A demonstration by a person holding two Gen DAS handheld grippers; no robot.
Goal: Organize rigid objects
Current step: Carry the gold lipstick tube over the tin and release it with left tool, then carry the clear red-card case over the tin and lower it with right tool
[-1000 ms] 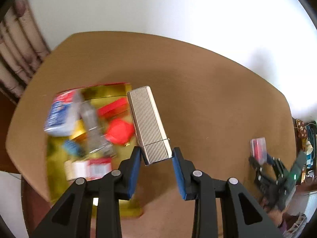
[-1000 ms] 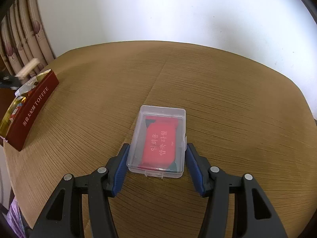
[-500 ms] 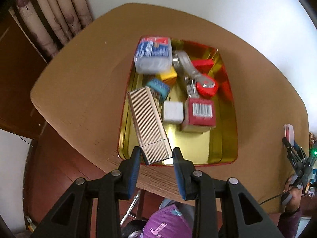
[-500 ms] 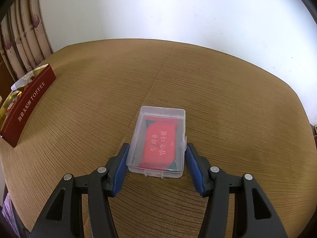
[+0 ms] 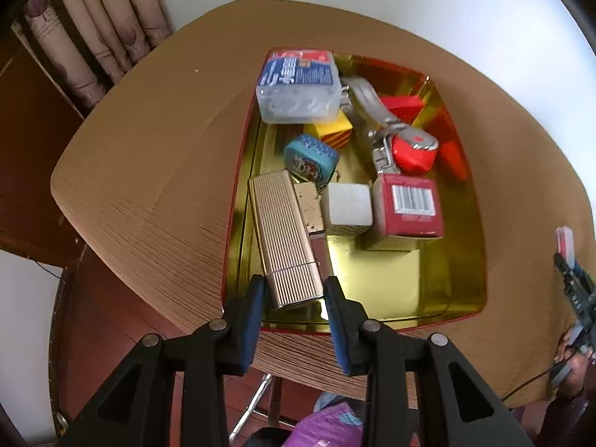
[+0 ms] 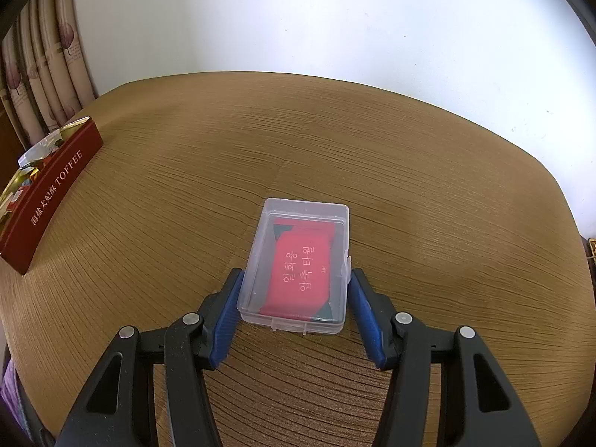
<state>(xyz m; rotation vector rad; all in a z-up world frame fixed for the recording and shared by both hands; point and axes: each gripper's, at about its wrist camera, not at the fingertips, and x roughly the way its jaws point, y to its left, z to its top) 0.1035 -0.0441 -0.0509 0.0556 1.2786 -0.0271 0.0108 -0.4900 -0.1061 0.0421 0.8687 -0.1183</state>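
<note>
My left gripper (image 5: 294, 298) is shut on a ribbed gold metal case (image 5: 284, 236) and holds it over the near left part of a gold tray with a red rim (image 5: 443, 298). The tray holds several small items: a clear box with a blue label (image 5: 298, 85), a blue tin (image 5: 310, 157), a white cube (image 5: 346, 205), a red barcode box (image 5: 409, 205). My right gripper (image 6: 294, 298) is shut on a clear plastic case with a red insert (image 6: 298, 264), low over the wooden table (image 6: 409, 186).
The tray's red side, marked TOFFEE (image 6: 48, 190), stands at the far left of the right wrist view. The table edge (image 5: 149, 283) and the floor lie below my left gripper. Curtains (image 5: 93, 33) hang behind the table. The other gripper (image 5: 575, 298) shows at the right.
My left gripper has carried the gold case from the table's middle over to the tray and lower into it. The right gripper has held still with the clear case.
</note>
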